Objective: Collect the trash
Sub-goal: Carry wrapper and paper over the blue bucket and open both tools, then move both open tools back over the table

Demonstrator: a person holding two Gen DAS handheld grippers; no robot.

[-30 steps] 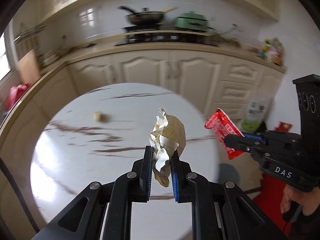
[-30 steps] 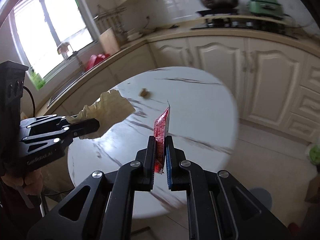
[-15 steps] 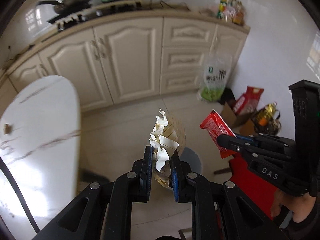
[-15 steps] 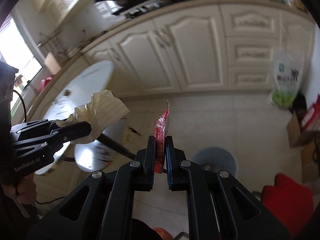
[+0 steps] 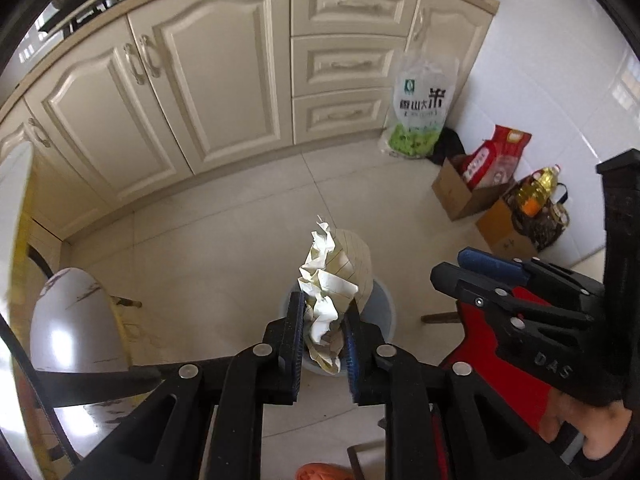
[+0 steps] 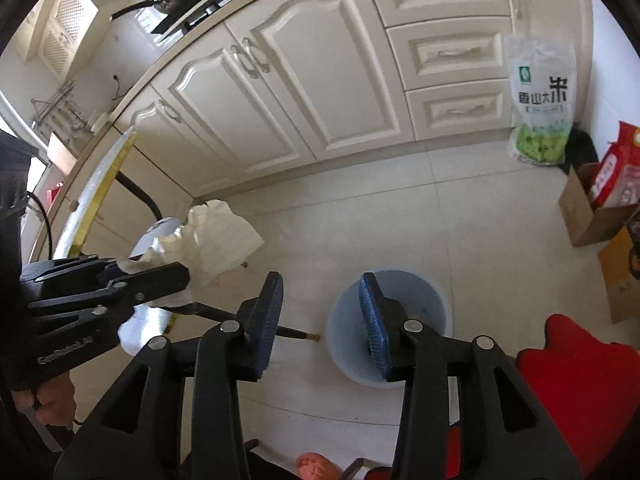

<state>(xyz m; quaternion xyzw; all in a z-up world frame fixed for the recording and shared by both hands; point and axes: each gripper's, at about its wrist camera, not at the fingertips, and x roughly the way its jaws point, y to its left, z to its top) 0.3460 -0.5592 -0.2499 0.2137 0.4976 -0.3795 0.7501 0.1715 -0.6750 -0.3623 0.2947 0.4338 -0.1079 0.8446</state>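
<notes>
My left gripper (image 5: 322, 316) is shut on a crumpled sheet of lined paper (image 5: 330, 280) and holds it directly above a pale blue trash bin (image 5: 382, 308) on the floor. In the right wrist view the paper (image 6: 216, 240) hangs from the left gripper (image 6: 160, 276) at the left. My right gripper (image 6: 320, 316) is open and empty, its jaws spread wide above the bin (image 6: 404, 296). The red wrapper it held is no longer in sight. The right gripper also shows in the left wrist view (image 5: 452, 268), open.
Cream kitchen cabinets (image 5: 224, 80) run along the back. A rice bag (image 5: 420, 112), cardboard boxes (image 5: 460, 196) and an oil bottle (image 5: 536, 188) stand at the right wall. The round marble table's edge (image 6: 96, 184) and a stool (image 5: 72, 320) are at the left. A red seat (image 6: 580, 392) is at the right.
Both grippers swung from the table to over the trash bin. My right gripper opened and let go of the red wrapper. The left gripper still holds the paper.
</notes>
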